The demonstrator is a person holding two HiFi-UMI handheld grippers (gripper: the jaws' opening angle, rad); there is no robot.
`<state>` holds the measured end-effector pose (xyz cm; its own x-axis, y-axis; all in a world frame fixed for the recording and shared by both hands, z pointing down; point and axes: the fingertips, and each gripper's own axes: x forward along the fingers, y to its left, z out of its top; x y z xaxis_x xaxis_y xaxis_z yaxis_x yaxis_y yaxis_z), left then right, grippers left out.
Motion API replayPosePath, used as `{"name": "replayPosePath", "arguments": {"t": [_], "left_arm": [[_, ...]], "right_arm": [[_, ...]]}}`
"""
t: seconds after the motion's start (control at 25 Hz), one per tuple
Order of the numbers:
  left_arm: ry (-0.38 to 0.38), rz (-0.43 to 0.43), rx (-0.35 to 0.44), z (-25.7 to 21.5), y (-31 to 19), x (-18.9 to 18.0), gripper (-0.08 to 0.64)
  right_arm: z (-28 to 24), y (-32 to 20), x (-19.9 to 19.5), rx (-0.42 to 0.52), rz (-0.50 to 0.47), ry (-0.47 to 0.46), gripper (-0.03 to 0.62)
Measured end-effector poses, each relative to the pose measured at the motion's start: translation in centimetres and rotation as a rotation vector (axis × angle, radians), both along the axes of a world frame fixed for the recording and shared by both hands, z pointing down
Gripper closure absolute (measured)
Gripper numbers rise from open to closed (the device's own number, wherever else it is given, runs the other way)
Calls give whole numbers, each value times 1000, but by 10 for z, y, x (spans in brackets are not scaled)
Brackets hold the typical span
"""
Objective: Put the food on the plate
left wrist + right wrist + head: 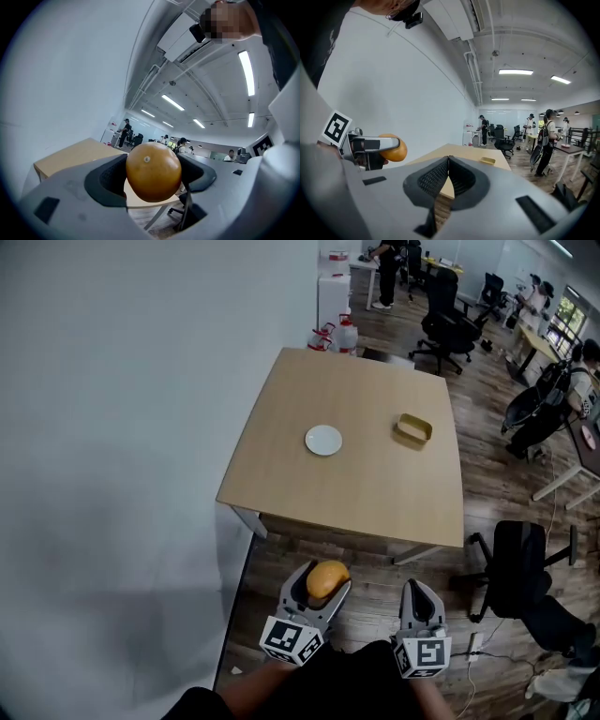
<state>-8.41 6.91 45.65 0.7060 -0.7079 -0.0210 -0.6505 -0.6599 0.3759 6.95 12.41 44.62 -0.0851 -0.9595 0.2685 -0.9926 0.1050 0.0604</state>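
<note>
One orange (153,171) is the only food I can see, and it is not on the table (375,493) yet: it sits clamped between the two jaws of the left gripper (324,585), held in the air over the floor, in front of the table's near edge. The right gripper (419,593) has its jaws pressed together with nothing between them. The white plate (323,440) lies near the middle of the table, a little toward its left edge, and a yellow container (413,428) stands apart from it toward the right edge. I judge the orange to be firm, moderately heavy and smooth-skinned, so it can slip or turn under a weak grip. The pads hold it across the widest part, which seems the right place. Because it is round, it may roll off the shallow plate if released from a height.
</note>
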Motion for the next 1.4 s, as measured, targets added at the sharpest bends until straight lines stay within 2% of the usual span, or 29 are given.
{"name": "replayPosePath", "arguments": {"t": [0.2, 0.48, 0.6, 0.84, 1.0, 1.2, 1.4], "left_arm": [[11, 6, -5, -1, -21, -7, 233], [-7, -40, -16, 7, -45, -21, 233], [-33, -51, -17, 10, -61, -19, 233], [-69, -78, -24, 19, -105, -7, 233], [-116, -75, -25, 32, -155, 7, 233], [-123, -72, -63, 52, -201, 29, 233], [-179, -98, -110, 73, -261, 48, 233]], "right_arm": [[4, -22, -5, -27, -7, 11, 532], [6, -65, -17, -2, -32, -60, 532], [3, -87, -15, 22, -47, -53, 532], [9, -139, 9, 47, -54, -72, 532], [16, -189, 24, 46, -58, -80, 532], [19, -231, 40, 32, -88, -125, 532], [16, -279, 59, 21, -114, -149, 532]]}}
